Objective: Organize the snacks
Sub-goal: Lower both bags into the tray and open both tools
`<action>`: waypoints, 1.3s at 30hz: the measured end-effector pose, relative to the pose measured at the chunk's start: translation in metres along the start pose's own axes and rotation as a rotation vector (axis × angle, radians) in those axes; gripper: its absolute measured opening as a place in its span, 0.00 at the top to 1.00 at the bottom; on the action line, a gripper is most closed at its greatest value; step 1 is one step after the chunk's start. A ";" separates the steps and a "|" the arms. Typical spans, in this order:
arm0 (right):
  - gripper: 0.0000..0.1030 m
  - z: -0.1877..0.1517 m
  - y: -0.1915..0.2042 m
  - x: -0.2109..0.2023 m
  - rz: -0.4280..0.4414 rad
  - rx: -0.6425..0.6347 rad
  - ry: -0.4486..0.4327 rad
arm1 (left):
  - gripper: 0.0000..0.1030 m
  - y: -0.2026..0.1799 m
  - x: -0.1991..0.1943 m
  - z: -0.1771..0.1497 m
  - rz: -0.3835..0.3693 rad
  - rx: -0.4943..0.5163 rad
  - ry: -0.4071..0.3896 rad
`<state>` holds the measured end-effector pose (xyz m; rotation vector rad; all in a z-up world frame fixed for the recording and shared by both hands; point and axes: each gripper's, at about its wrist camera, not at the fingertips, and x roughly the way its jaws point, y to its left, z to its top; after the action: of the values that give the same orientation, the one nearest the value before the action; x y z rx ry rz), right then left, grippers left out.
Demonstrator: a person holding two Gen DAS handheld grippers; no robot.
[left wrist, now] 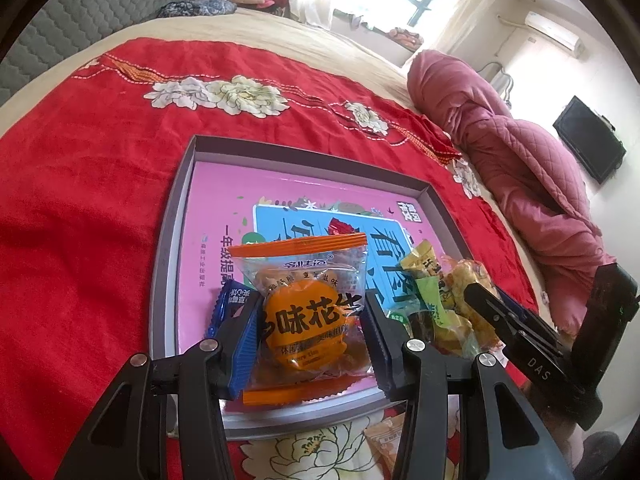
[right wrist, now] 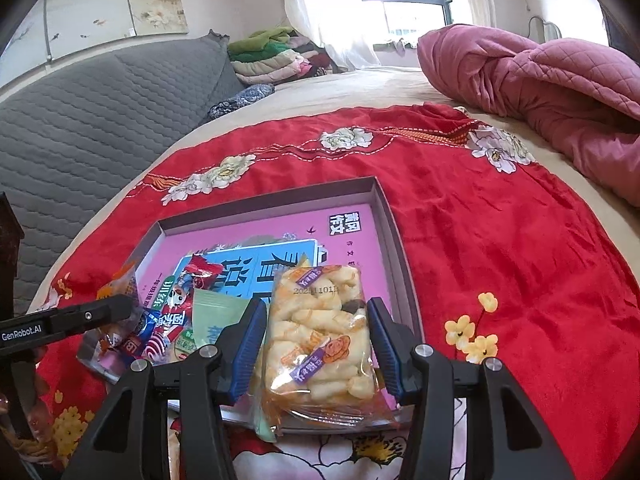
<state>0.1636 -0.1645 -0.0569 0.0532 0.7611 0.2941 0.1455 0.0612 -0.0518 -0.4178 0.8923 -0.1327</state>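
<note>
A shallow grey box [left wrist: 172, 216] with a pink book lining its bottom lies on a red flowered cloth. My left gripper [left wrist: 312, 328] is shut on an orange-labelled peanut packet [left wrist: 304, 300], held over the box's near part. My right gripper [right wrist: 316, 340] is shut on a clear bag of pale puffed snacks [right wrist: 320, 332], held over the box's [right wrist: 394, 232] near right corner. Several small wrapped snacks [left wrist: 436, 304] lie in the box beside the right gripper's arm [left wrist: 516, 332]. The left gripper's arm [right wrist: 68, 320] shows above other wrapped snacks [right wrist: 160, 320].
The red cloth [right wrist: 500, 240] covers a bed. A rolled pink quilt [right wrist: 540, 76] lies at the far right. A grey quilted headboard [right wrist: 80, 128] stands to the left, folded clothes [right wrist: 272, 56] behind. Another snack packet [left wrist: 388, 440] lies on the cloth before the box.
</note>
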 end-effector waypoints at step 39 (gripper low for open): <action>0.44 0.004 -0.011 -0.030 -0.030 0.047 -0.050 | 0.33 -0.006 -0.017 0.003 0.000 0.010 -0.017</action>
<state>0.1484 -0.1836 -0.0359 0.0927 0.7189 0.2458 0.1381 0.0612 -0.0354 -0.4096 0.8748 -0.1335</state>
